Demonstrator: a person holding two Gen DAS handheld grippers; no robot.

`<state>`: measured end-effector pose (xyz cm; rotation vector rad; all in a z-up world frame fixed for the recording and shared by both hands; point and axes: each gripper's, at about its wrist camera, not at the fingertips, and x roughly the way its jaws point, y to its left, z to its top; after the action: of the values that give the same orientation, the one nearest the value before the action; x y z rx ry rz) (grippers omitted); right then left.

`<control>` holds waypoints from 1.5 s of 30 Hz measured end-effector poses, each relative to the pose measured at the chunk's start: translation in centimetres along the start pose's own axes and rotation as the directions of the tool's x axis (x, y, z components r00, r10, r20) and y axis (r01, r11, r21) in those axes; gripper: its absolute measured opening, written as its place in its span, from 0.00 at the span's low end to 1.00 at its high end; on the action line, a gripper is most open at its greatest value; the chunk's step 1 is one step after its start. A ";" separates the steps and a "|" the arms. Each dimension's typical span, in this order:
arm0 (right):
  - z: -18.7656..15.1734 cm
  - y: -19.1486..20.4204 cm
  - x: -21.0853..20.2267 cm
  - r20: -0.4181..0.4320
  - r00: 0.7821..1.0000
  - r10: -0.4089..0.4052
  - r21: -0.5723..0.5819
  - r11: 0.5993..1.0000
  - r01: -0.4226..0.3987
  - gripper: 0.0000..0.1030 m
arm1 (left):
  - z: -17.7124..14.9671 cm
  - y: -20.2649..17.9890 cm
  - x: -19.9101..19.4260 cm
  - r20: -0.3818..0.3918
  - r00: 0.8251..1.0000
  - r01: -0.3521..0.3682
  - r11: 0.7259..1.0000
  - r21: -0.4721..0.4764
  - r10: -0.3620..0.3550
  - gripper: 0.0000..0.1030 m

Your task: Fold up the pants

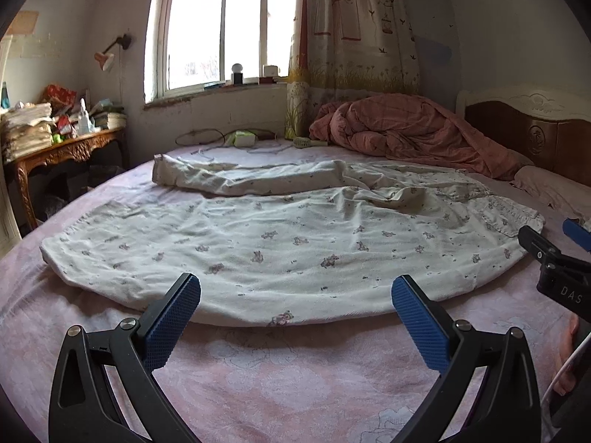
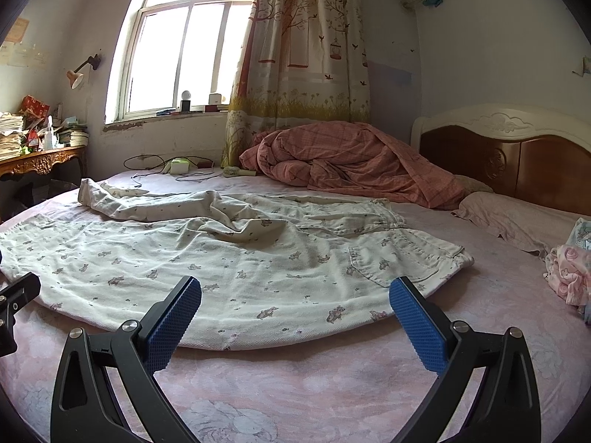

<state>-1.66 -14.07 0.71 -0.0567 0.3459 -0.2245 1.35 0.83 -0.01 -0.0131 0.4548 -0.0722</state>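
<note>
One pair of pants (image 1: pixel 280 243) unfolded on bed (image 1: pixel 295 376), two grippers, left gripper (image 1: pixel 295 313) and right gripper (image 2: pixel 295 313) fingers spread

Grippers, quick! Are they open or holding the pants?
Left gripper: open, holding nothing, pants just ahead.
Right gripper: open, holding nothing.
</note>
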 end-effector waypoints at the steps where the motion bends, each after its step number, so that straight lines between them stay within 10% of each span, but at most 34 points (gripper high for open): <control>1: 0.1 0.1 0.1 -0.016 1.000 0.007 -0.003 1.000 -0.007 1.00 | 0.0 0.3 0.3 -0.027 1.000 0.015 1.000 -0.020 -0.016 1.00; 28: 2.1 3.7 1.5 -0.186 0.968 0.169 -0.021 0.984 -0.175 1.00 | 2.0 5.3 1.2 -0.196 0.980 0.012 0.998 -0.061 -0.024 0.94; 32: 1.5 3.9 3.7 -0.288 0.934 0.213 0.036 0.977 -0.211 0.93 | 0.9 5.6 3.0 -0.274 0.960 0.033 0.995 -0.098 -0.059 0.93; 40: -2.0 0.8 9.2 -0.504 0.799 0.328 0.301 0.934 -0.194 0.66 | -1.2 6.4 5.8 -0.384 0.913 0.058 0.977 -0.206 -0.135 0.83; 45: -3.0 0.2 10.3 -0.517 0.787 0.336 0.331 0.927 -0.178 0.58 | -1.6 6.8 6.3 -0.392 0.907 0.060 0.967 -0.248 -0.157 0.82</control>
<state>6.78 -16.27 -5.53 0.3346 0.9139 -0.0029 6.77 7.18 -4.44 -0.2574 0.8828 -0.1333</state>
